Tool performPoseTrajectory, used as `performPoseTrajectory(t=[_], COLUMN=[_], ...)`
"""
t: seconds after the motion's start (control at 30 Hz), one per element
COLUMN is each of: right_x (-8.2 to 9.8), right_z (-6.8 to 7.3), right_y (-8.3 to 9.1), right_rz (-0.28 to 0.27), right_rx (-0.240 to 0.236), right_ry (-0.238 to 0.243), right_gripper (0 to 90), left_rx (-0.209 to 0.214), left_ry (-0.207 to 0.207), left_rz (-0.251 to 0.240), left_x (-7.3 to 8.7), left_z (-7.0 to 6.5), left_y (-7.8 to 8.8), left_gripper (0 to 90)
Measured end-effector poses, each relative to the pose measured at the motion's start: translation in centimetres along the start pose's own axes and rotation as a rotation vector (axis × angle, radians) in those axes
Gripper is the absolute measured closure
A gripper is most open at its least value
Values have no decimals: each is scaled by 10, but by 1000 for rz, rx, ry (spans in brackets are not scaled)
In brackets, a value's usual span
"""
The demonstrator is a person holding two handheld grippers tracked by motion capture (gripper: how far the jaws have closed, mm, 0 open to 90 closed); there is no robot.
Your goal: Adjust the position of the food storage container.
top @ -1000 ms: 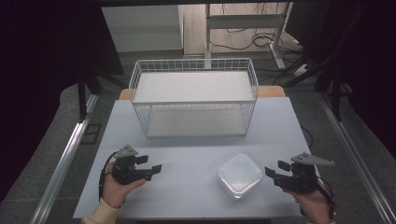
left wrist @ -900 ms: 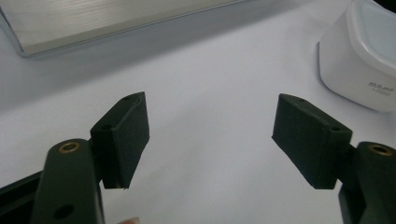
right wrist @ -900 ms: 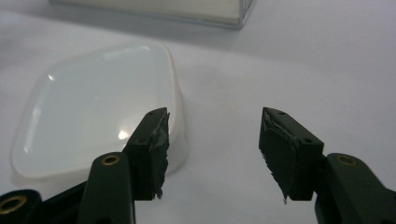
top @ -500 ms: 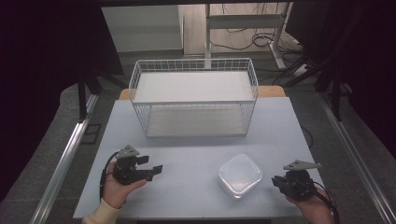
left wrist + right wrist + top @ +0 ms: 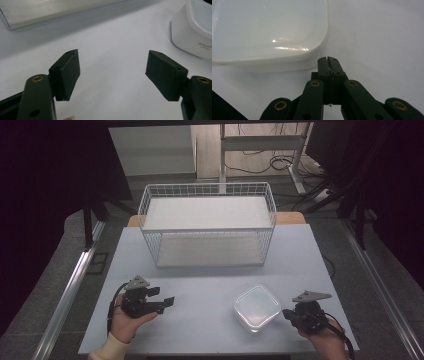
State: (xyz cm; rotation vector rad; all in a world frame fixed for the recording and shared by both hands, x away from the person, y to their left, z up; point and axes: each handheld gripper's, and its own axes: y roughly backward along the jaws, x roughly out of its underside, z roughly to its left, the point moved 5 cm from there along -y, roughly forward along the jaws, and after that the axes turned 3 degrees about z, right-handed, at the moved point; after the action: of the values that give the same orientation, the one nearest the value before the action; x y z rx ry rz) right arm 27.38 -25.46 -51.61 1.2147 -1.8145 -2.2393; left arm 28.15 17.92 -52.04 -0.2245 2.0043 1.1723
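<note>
Container (image 5: 257, 308) translucent, rounded square, basket (image 5: 207, 222) white wire

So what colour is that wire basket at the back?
White, the wire basket; clearest in the high view.

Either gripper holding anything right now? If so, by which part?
Nothing is held. The right gripper has just closed, jaws shut on nothing, just short of the lidded container. The left gripper is open over bare table.

Glossy translucent plastic container (image 5: 256, 307); white wire basket (image 5: 207, 223).
</note>
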Motion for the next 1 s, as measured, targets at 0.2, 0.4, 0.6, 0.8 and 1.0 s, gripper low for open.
performPoseTrajectory(t=[0.2,0.4,0.6,0.8,1.0], right_x=[-7,-13,-18,-23,-28], right_z=[2,0,-4,-10,-11], right_y=[-4,-7,-11,-13,-16], right_rz=[-8,-10,-12,-21,-18], right_rx=[11,19,24,31,37], right_ry=[-4,-6,-14,-32,-32], right_gripper=[892,892,892,892,892], left_rx=[-2,-3,-3,-5,-4], left_ry=[1,1,3,3,3], left_rz=[1,6,5,5,4], left_x=[1,1,1,1,1], left_z=[1,1,2,2,1], left_y=[-1,-1,-1,-2,-2], left_gripper=[273,273,272,272,272])
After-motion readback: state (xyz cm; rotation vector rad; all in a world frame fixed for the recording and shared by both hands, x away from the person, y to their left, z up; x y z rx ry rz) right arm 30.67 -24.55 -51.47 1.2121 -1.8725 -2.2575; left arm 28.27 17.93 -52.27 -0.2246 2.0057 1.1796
